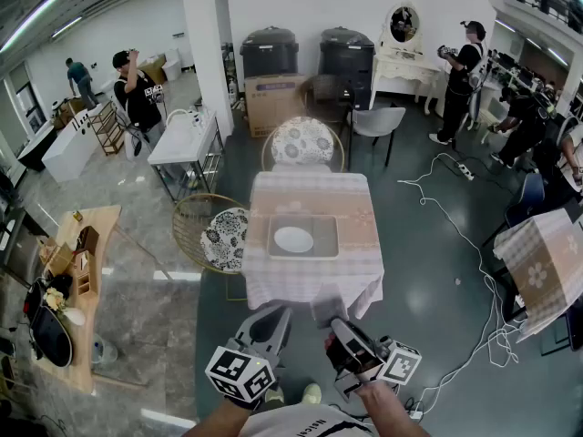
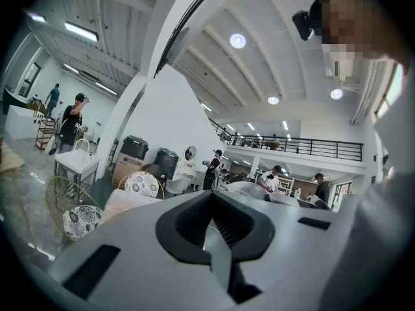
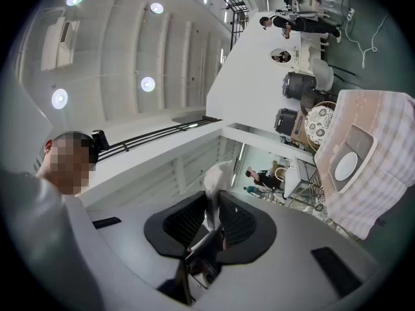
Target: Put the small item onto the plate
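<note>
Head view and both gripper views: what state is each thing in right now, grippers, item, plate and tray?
left gripper: shut, nothing between its jaws.
right gripper: shut on the small item.
small item: pale, clamped between the right jaws, not yet on the plate.
plate: empty, flat on the tray.
tray: flat on the table, holding only the plate.

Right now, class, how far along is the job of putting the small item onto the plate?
Done: the right gripper is shut on a small pale item. In hand: it is held short of the table, near the person. Remaining: carry it over and set it on the empty white plate on the tray.
</note>
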Action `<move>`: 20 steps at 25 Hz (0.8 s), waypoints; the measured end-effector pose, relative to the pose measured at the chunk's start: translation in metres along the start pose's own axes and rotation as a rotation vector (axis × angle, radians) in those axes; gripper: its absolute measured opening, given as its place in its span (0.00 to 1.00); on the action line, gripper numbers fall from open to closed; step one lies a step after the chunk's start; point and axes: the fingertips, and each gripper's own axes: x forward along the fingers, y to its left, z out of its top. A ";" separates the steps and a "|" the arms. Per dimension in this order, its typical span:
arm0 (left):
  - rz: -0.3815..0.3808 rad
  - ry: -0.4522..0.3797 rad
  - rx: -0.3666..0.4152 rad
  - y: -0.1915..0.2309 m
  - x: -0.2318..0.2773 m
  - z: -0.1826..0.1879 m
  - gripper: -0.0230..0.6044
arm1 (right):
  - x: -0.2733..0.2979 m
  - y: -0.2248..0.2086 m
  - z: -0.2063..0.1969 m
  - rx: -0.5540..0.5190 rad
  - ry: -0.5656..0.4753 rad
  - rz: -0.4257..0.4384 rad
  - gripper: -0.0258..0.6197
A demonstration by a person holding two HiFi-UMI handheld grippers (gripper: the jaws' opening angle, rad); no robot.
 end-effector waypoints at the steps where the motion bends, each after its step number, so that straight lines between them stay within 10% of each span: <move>1: 0.002 0.000 0.000 0.000 0.000 -0.001 0.04 | -0.001 -0.001 0.000 0.002 0.000 0.000 0.16; 20: 0.081 0.035 0.004 0.010 0.014 -0.023 0.04 | -0.009 -0.029 0.015 0.107 -0.003 0.018 0.16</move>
